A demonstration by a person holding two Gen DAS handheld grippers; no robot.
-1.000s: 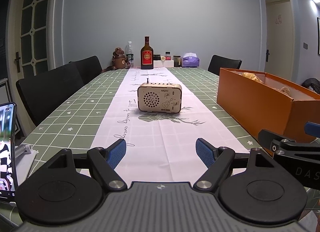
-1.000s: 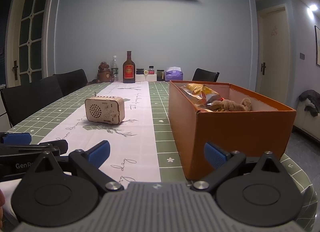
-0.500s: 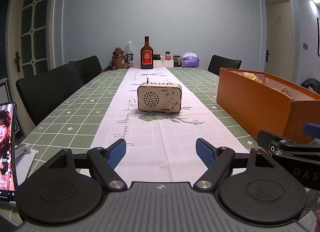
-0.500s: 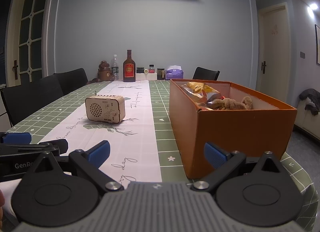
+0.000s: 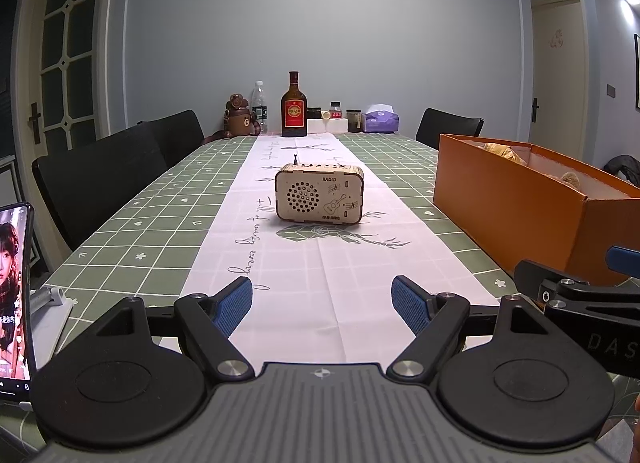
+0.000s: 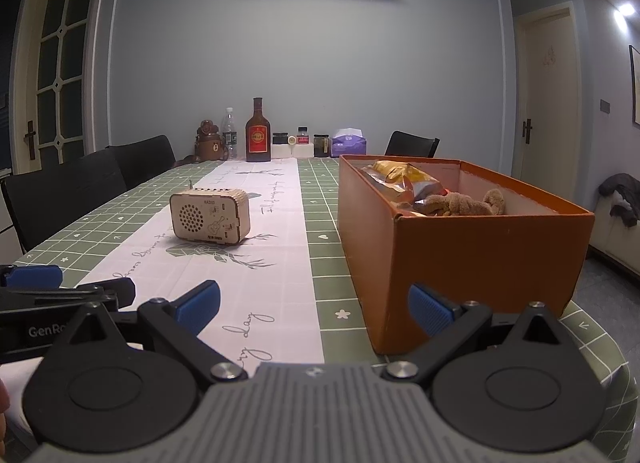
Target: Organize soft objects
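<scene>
A green tablecloth [image 5: 132, 223] with a white grid and small white hearts and flowers covers the table. A white runner [image 5: 304, 263] with grey leaf prints and dark script lies down its middle. The box [image 6: 472, 259] is orange. The radio [image 5: 319, 198] is pale wood. Both grippers' pads [image 5: 234, 305] are blue on black arms.

The radio [image 5: 319, 197] is looking like pale, matt laser-cut wood. The box [image 6: 464, 247] is showing matt orange cardboard. The cloth [image 5: 172, 219] is lying smooth with faint creases. The bottle [image 5: 293, 108] is gleaming as glossy glass. The snack bag [image 6: 404, 179] is shining like crinkled foil, the plush [image 6: 460, 204] looking fuzzy.
</scene>
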